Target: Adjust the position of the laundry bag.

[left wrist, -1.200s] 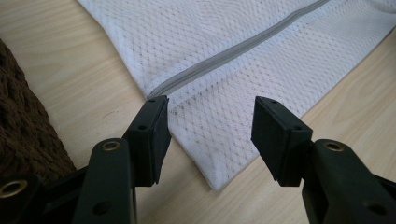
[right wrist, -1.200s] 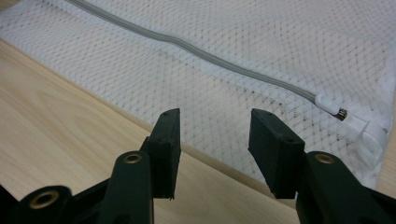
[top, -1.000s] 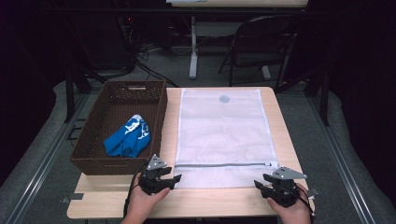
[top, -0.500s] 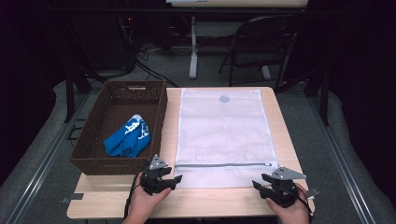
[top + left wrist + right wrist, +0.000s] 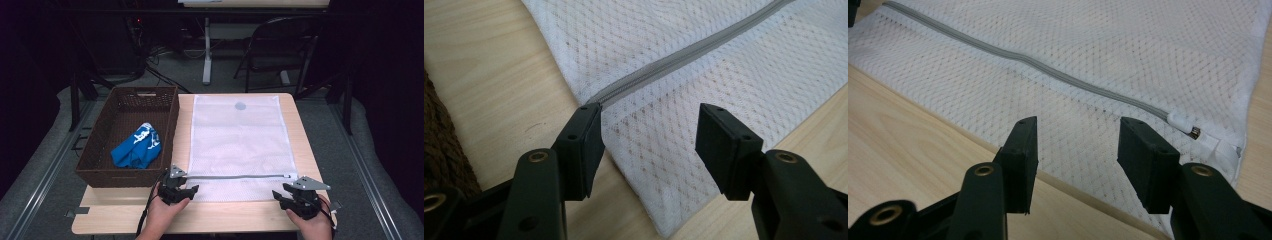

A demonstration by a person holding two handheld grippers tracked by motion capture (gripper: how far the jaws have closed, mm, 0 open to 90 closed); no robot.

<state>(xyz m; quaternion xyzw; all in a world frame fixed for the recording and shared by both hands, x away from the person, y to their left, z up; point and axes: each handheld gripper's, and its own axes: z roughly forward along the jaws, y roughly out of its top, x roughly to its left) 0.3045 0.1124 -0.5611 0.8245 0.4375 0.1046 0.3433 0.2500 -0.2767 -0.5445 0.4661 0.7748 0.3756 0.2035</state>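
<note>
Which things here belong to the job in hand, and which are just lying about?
In the job:
- white mesh laundry bag, flat on the table
- its grey zipper, pull at the right end
- left hand-held gripper and right hand-held gripper, both open at the bag's near edge

Lying about:
- brown wicker basket
- blue cloth inside it
- folding chair beyond the table

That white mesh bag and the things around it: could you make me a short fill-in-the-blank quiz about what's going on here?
1. The white mesh bag lies flat on the ____.
2. The zipper across the bag is ____ in colour.
3. The blue cloth lies inside the brown ____.
4. The left gripper and the right gripper both have their jaws ____.

Missing words: table; grey; basket; open
</note>
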